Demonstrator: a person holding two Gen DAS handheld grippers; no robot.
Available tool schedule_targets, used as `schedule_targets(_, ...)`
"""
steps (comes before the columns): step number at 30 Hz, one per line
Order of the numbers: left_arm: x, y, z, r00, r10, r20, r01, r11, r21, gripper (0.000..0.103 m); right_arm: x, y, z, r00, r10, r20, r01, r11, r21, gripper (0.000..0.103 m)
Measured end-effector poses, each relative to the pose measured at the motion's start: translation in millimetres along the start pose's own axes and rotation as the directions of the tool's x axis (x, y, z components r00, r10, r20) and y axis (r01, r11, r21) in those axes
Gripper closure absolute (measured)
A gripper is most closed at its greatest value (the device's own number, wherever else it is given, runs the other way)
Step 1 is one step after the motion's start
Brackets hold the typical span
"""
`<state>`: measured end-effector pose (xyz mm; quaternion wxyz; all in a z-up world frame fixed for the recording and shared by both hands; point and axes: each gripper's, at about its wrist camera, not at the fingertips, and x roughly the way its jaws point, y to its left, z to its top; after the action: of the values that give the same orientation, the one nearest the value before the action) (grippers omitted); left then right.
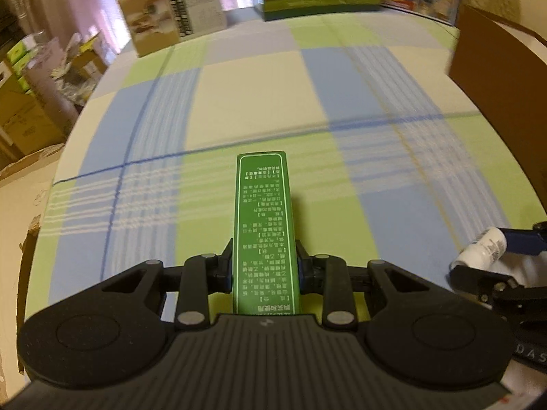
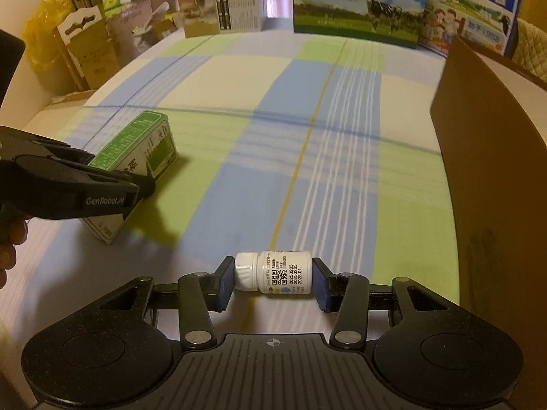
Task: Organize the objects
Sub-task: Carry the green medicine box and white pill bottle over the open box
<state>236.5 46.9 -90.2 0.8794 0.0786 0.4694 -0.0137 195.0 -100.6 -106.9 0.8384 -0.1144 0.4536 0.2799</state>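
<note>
Left claw [image 1: 265,270] grips green box [image 1: 263,225], right claw [image 2: 273,278] white bottle [image 2: 273,273], beside brown carton wall [image 2: 495,171].

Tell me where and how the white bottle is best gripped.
End to end, as the right tongs hold it now: one pad on the cap, the other on the flat base, bottle lying crosswise. The flat ends likely give surer seats than the round, slippery side. Come from above and behind, with the brown box clear to the right.
</note>
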Motion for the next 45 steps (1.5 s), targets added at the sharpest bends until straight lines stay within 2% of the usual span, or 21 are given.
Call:
schedule_targets(10,-29,-27,-36,0.998,-0.041,-0.04,0.043,0.998,0.054,0.077,-28,-5,-24,1.0,0.014,0.01,-0.015,0.997,0.072,0.06)
schedule_targets(18,-53,-52,-63,0.994,-0.087,-0.07,0.09,0.995,0.04,0.077,-32,-1,-38,1.0,0.018,0.015,-0.019,0.999,0.047,0.06)
schedule_targets(26,-49,-50,-61,0.994,-0.092,-0.051,0.093,0.996,0.012,0.074,-27,1,-40,1.0,0.008,0.021,-0.008,1.0,0.015,0.059)
schedule_targets(45,-42,-61,-54,0.996,-0.092,-0.015,0.093,0.994,0.064,0.077,-26,2,-41,0.999,0.022,0.025,-0.022,1.0,-0.021,0.059)
